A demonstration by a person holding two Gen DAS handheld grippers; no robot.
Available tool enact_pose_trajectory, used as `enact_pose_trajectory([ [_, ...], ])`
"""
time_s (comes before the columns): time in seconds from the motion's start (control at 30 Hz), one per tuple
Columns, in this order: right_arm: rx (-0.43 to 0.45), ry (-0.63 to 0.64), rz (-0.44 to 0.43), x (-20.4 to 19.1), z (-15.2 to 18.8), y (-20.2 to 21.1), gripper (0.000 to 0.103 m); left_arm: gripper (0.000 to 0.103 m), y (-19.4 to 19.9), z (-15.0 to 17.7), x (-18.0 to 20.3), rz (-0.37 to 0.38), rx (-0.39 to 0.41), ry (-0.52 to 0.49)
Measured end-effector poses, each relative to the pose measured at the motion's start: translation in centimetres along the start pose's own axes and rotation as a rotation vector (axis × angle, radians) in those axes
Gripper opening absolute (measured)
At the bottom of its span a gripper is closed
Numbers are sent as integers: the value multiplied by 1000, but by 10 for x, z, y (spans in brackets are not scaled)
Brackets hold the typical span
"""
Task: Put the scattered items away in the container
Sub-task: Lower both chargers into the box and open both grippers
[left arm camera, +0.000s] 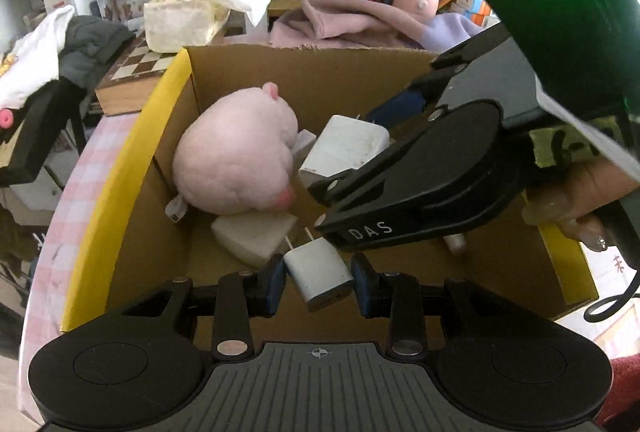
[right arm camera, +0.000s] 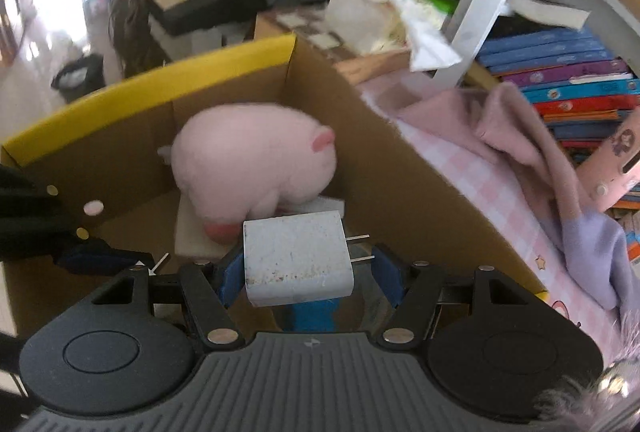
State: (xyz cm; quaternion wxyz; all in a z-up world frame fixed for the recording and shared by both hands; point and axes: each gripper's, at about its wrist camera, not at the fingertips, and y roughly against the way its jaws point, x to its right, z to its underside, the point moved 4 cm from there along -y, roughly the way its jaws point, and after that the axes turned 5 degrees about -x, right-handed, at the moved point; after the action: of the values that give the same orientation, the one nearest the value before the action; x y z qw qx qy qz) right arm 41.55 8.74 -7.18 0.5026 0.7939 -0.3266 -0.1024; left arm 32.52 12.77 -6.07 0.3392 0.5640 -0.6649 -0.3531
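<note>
Currently you have both chargers over the cardboard box (left arm camera: 120, 192): left gripper (left arm camera: 319, 282) fingers flank the small charger (left arm camera: 319, 274), grip unconfirmed; right gripper (right arm camera: 308, 272) fingers stand apart around the large charger (right arm camera: 296, 258). Beside them in the box lies the pig plush (left arm camera: 236, 160).

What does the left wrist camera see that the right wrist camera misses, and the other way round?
Only the left wrist view shows the small white charger between the left gripper fingers, plus the person's hand on the other tool. Only the right wrist view shows the large white charger, prongs pointing right, filling the space between the right gripper fingers. Both show the pink plush pig lying inside the cardboard box, and the colourful books behind.
</note>
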Motion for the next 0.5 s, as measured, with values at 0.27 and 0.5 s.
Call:
enact_pose_trajectory([
  [0.27,16,-37,-5,5,-1,3,66,38,4,-3,0,-5,27,11],
  [0.5,164,-153,-3,16,5,39,77,70,43,1,1,-48,184,17],
])
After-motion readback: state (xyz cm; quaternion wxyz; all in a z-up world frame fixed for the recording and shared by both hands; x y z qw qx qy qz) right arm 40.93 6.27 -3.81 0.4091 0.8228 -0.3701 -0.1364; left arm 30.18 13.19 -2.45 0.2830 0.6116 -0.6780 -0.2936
